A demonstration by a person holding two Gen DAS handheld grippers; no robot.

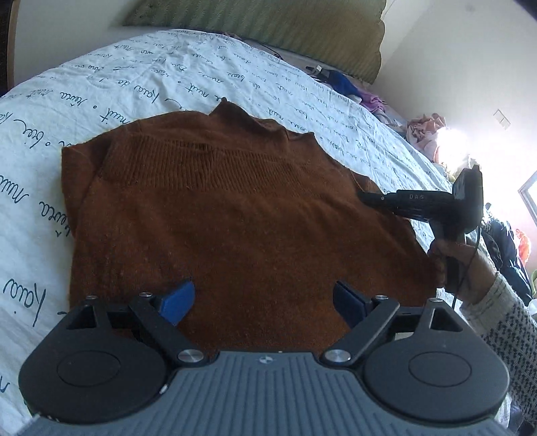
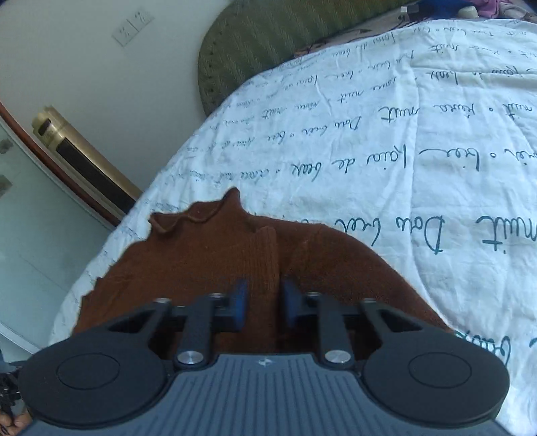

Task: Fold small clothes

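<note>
A brown knitted sweater [image 1: 235, 218] lies flat on the bed, with a ribbed band across its upper part and its neck pointing away. My left gripper [image 1: 265, 295] hovers over the sweater's near part, open, with only flat fabric showing between its blue pads. My right gripper [image 1: 364, 196] reaches in at the sweater's right edge, held by a person's hand [image 1: 449, 255]. In the right wrist view, the right gripper [image 2: 263, 295] has its pads close together, pinching a ribbed fold of the sweater [image 2: 208, 261].
The bed is covered by a white sheet [image 1: 134, 77] printed with dark script, seen too in the right wrist view [image 2: 402, 167]. A green padded headboard [image 1: 268, 26] stands behind. Piled clothes [image 1: 423, 127] and blue and purple garments [image 1: 345, 84] lie at the far right.
</note>
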